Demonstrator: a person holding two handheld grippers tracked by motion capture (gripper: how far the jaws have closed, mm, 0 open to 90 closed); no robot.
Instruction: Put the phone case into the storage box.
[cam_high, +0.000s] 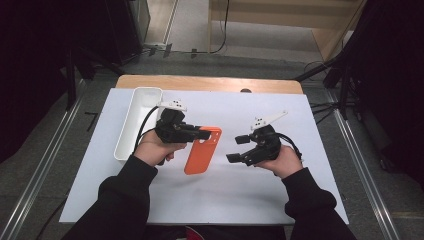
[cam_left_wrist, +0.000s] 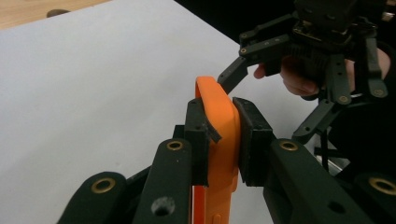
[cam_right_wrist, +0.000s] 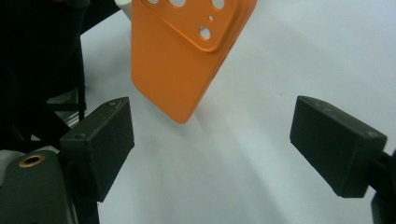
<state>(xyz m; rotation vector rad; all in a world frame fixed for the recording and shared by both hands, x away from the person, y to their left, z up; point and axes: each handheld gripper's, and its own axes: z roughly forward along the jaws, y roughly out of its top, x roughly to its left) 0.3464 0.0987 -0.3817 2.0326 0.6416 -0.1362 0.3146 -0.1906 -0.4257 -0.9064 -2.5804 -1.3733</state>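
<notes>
The left gripper (cam_high: 200, 134) has its jaws squeezed tight on an orange phone case (cam_high: 201, 151) — one pad on each side of the thin edge, which you can see well in the left gripper view, where the case (cam_left_wrist: 219, 140) stands up between the two black pads. It is pinched near the end with the camera holes, so the rest of the case hangs out past the jaws and leans down over the white surface (cam_high: 240, 195). The low corner seems to be close to the surface, but I cannot tell if it touches. Holding it by one end like this leaves most of the case free, and I think that is so the other hand has a spot to take hold of. The right gripper (cam_high: 239, 148) waits just beside the case with its jaws spread wide and nothing between them — its own view looks straight at the flat orange back (cam_right_wrist: 180, 60), as if it is lining up for a grab. A long white tray (cam_high: 126, 134) sits on the left of the surface, close behind the left hand (cam_high: 152, 149), maybe a place to put things.
</notes>
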